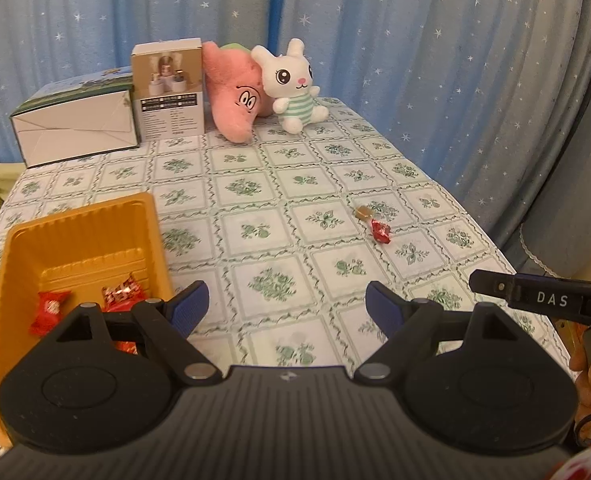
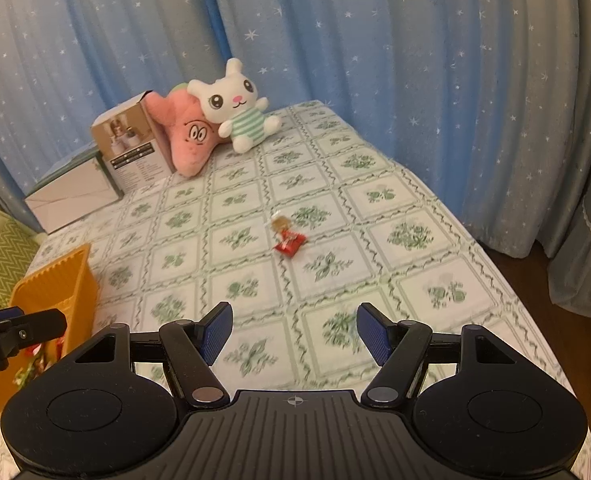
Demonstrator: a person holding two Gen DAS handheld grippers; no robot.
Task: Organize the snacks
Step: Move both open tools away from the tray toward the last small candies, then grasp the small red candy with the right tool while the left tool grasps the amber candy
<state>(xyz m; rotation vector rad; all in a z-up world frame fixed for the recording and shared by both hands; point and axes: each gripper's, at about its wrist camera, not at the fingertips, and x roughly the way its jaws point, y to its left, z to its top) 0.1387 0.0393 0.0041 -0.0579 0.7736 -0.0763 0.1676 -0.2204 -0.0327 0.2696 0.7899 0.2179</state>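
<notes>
An orange plastic tray [image 1: 79, 232] sits at the table's left front and holds red wrapped candies [image 1: 49, 310]. It also shows in the right wrist view [image 2: 55, 280]. A red wrapped candy [image 1: 380, 232] and a small brown candy [image 1: 362, 212] lie together on the tablecloth to the right; they also show in the right wrist view, red [image 2: 289, 243] and brown [image 2: 279, 223]. My left gripper [image 1: 287, 304] is open and empty beside the tray. My right gripper [image 2: 293, 330] is open and empty, short of the two candies.
At the back stand a white box [image 1: 75, 128], a brown product box [image 1: 169, 92], a pink plush [image 1: 235, 92] and a white bunny plush [image 1: 291, 84]. Blue star curtains hang behind and right. The table edge [image 2: 535, 304] drops off at the right.
</notes>
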